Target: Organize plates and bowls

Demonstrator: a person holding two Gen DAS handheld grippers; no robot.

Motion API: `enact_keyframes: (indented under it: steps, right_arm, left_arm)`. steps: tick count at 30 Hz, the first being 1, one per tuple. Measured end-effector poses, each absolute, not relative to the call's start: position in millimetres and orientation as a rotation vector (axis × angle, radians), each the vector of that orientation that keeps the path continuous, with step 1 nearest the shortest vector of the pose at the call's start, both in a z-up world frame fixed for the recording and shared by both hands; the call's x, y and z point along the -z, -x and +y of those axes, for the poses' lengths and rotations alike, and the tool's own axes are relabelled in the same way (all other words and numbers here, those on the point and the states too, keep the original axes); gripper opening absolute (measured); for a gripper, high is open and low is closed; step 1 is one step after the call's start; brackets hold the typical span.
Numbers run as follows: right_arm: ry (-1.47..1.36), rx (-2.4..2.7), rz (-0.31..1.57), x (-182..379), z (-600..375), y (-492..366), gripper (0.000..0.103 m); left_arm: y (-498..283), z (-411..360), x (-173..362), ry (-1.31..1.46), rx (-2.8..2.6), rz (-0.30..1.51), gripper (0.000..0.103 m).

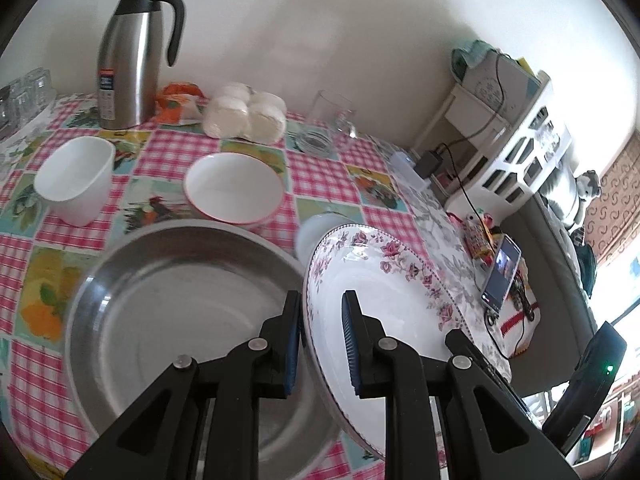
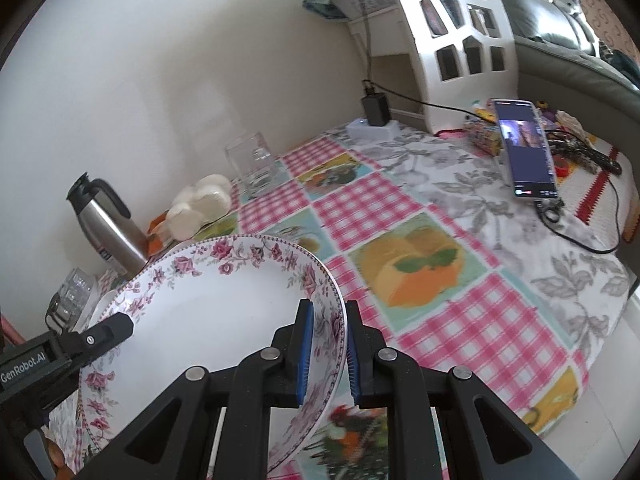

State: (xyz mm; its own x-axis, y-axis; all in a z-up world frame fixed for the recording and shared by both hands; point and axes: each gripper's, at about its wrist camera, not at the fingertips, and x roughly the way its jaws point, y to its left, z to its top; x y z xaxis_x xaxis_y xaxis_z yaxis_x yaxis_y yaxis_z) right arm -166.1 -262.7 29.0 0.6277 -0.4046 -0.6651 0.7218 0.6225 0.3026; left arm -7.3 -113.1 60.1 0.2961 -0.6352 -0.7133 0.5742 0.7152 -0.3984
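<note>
A floral-rimmed white plate (image 1: 376,292) is held tilted above the table, gripped on both sides. My left gripper (image 1: 320,344) straddles its left rim with the jaws close around it. My right gripper (image 2: 326,354) straddles its right rim (image 2: 240,304), pads close against it. Left of the plate a large steel basin (image 1: 176,312) sits on the checkered tablecloth. Behind it are a red-rimmed white bowl (image 1: 234,188) and a white square bowl (image 1: 76,180). A small white bowl (image 1: 316,230) is mostly hidden behind the plate.
A steel thermos jug (image 1: 128,56), a bag of white buns (image 1: 246,114), a glass jar (image 1: 334,114), an ashtray (image 1: 314,144) and drinking glasses (image 1: 28,88) stand by the wall. A phone (image 2: 526,148) with cable lies at the right, near a white cabinet (image 2: 452,20).
</note>
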Motion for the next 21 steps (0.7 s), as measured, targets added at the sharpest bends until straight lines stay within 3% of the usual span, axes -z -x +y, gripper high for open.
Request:
enact_keyframes:
  steps: [21]
  right_arm:
    - [-0.533, 0.566, 0.66, -15.8, -192.4, 98.0, 0.016]
  left_arm:
    - [-45.3, -33.4, -55.5, 0.136, 0.688, 0.992, 0.021]
